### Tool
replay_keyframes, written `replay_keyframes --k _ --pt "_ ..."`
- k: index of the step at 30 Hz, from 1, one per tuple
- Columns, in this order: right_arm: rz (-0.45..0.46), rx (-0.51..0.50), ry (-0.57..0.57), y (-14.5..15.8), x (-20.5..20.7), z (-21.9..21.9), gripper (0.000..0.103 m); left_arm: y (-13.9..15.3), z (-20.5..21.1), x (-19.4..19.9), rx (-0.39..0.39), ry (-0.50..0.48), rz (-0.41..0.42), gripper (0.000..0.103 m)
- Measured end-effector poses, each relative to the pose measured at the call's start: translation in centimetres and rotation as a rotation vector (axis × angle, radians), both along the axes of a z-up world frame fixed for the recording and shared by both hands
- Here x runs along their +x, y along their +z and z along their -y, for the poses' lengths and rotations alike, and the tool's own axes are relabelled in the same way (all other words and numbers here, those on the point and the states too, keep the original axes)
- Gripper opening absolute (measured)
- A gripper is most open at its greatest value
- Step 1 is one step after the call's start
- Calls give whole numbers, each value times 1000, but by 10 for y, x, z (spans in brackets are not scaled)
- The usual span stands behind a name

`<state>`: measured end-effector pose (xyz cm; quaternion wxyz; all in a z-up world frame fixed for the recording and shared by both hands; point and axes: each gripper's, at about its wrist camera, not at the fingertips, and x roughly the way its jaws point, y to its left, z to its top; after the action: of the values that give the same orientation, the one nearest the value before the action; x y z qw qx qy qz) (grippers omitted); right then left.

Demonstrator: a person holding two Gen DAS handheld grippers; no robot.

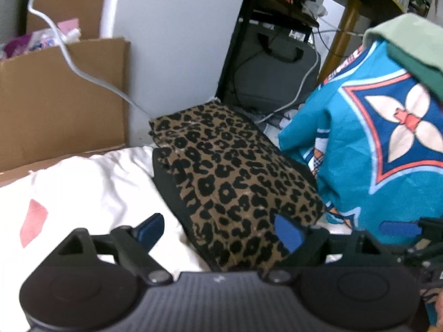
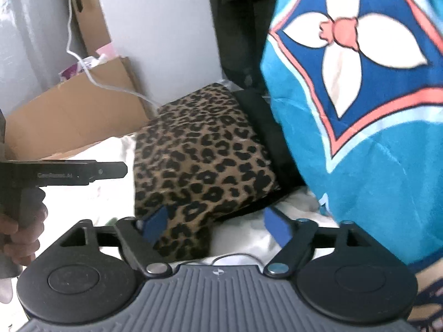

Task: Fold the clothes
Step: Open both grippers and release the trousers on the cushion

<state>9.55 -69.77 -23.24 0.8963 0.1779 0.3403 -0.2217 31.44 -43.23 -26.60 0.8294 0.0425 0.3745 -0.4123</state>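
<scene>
while both grippers hover over the bed, counts run as below, with places given against the leopard-print garment.

leopard-print garment (image 1: 235, 177): one, folded into a flat block, lying on the white bedsheet (image 1: 91, 182); a black layer shows under its edges.
left gripper (image 1: 218, 232): one, jaws spread wide, nothing held; one blue pad sits over the sheet just left of the leopard block, the other over its near corner; whether that pad touches the cloth cannot be told.
right gripper (image 2: 216, 227): one, jaws spread wide, nothing held; its left blue pad lies over the near edge of the leopard block, its right pad over white sheet beside it.
blue pads: two on each gripper.
hand (image 2: 19, 235): one seen, in the right wrist view, gripping the left gripper's handle to the left of the leopard block.
teal patterned cloth (image 1: 373, 149): one, hanging in folds just right of the leopard block, with a navy diamond and white petal motif.
green cloth (image 1: 409, 44): one, draped on top of the teal cloth, up and right of the leopard block.
cardboard box (image 1: 61, 96): one, open, behind and left of the leopard block, with packets inside.
white cable (image 1: 69, 63): one, running from over the box down to behind the leopard block.
grey bag (image 1: 277, 74): one, behind the leopard block under a dark shelf.
</scene>
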Motion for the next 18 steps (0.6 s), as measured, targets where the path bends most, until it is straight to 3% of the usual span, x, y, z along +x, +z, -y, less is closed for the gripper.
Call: replay_keyframes --k 3,7,13,18 --pt "1 18 -40 12 -3 -14 89 18 -18 -9 25 8 6 101" --pt "36 87 -90 35 -9 -25 92 42 -43 -21 64 16 16 101" --pt "18 71 -106 81 -14 -45 97 79 -86 -28 84 50 -15 102" --pt "-5 102 -157 119 -19 -64 97 116 -132 -38 54 148 -18 102"
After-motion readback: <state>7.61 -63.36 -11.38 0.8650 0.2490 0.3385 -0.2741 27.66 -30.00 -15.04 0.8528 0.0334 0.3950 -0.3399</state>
